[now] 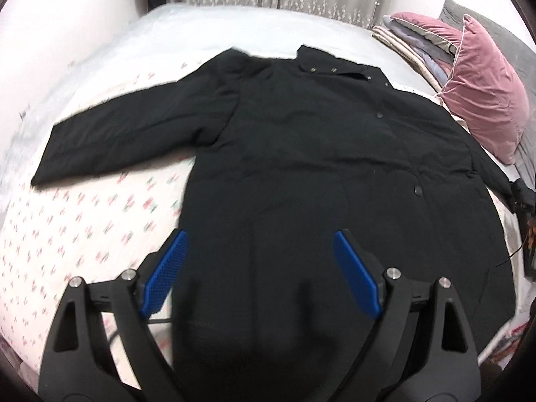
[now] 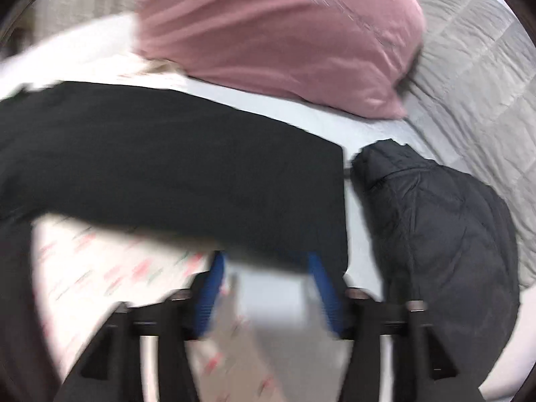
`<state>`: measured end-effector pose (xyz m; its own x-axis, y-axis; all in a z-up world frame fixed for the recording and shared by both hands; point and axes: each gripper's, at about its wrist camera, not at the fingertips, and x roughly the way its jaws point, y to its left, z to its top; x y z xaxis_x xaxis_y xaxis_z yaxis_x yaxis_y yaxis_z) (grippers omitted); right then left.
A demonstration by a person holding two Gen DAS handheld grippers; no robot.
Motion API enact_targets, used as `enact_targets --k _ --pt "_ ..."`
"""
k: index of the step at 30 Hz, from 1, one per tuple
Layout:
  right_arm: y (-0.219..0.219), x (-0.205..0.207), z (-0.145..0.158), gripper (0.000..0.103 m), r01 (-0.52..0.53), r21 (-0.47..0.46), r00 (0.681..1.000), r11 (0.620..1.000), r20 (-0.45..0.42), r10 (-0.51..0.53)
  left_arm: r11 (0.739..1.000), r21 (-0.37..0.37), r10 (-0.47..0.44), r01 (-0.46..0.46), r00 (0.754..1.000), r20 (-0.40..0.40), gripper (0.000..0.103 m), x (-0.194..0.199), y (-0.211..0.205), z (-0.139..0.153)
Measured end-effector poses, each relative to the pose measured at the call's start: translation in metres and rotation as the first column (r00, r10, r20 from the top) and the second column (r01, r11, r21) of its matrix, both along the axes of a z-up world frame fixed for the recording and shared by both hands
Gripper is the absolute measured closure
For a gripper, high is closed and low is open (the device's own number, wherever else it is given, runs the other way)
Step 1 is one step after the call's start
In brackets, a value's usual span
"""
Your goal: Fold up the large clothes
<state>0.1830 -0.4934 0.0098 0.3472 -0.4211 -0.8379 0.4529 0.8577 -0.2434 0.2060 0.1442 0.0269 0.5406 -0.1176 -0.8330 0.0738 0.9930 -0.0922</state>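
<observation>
Floral bed sheet (image 1: 83, 221) carries a black coat (image 1: 301, 154) spread flat ahead of the left gripper (image 1: 261, 244), jaws wide apart above its hem. Right gripper (image 2: 266, 261), blurred, jaws spread just below the sleeve (image 2: 187, 174); pink pillow (image 2: 278, 33) beyond.

Matt black cloth coat (image 1: 301, 154); velvety pink pillow (image 1: 482, 100); textured blue tong pads (image 1: 167, 268).

left hand-held gripper (image 1: 261, 241): jaws wide apart over hem | black coat (image 1: 301, 154): flat on bed (image 1: 83, 227), ahead | pink pillow (image 1: 482, 80): far right
</observation>
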Motion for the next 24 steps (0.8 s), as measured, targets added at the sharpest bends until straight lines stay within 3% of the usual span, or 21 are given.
enact_targets --k 4,7,10,13,19,20,21,22,23,24 --pt "0.044 -0.054 0.021 0.028 -0.121 0.202 0.989 0.972 0.111 0.100 0.998 -0.059 0.004 -0.008 0.998 -0.068 0.015 -0.028 0.037 -0.003" --pt "0.072 -0.095 0.019 0.028 -0.195 0.404 0.977 0.894 0.157 0.142 0.994 -0.112 0.000 -0.015 0.991 -0.134 0.015 -0.052 0.063 -0.014" --pt "0.093 -0.127 0.007 0.028 -0.239 0.513 0.970 0.825 0.170 0.176 0.992 -0.121 0.003 -0.026 0.983 -0.184 0.015 -0.074 0.084 -0.025" --pt "0.113 -0.153 -0.003 0.028 -0.256 0.561 0.966 0.787 0.168 0.195 0.991 -0.134 -0.023 -0.006 0.976 -0.217 0.015 -0.095 0.094 -0.038" --pt "0.132 -0.182 -0.030 0.028 -0.243 0.631 0.970 0.737 0.137 0.202 0.955 -0.289 -0.172 0.065 0.917 -0.360 0.015 -0.124 0.088 -0.085" --pt "0.134 -0.184 -0.036 0.028 -0.235 0.645 0.971 0.727 0.131 0.199 0.951 -0.302 -0.169 0.059 0.921 -0.352 0.015 -0.130 0.086 -0.089" --pt "0.139 -0.187 -0.038 0.034 -0.237 0.648 0.971 0.724 0.142 0.191 0.954 -0.290 -0.173 0.074 0.926 -0.335 0.020 -0.134 0.083 -0.087" --pt "0.140 -0.187 -0.040 0.047 -0.249 0.662 0.968 0.707 0.152 0.199 0.954 -0.280 -0.199 0.105 0.921 -0.334 0.028 -0.137 0.077 -0.085" --pt "0.143 -0.187 -0.041 0.083 -0.258 0.718 0.965 0.646 0.160 0.207 0.950 -0.283 -0.224 0.128 0.914 -0.339 0.052 -0.140 0.071 -0.082" --pt "0.147 -0.188 -0.042 0.089 -0.249 0.768 0.967 0.590 0.163 0.196 0.952 -0.276 -0.223 0.131 0.916 -0.334 0.079 -0.143 0.069 -0.078"
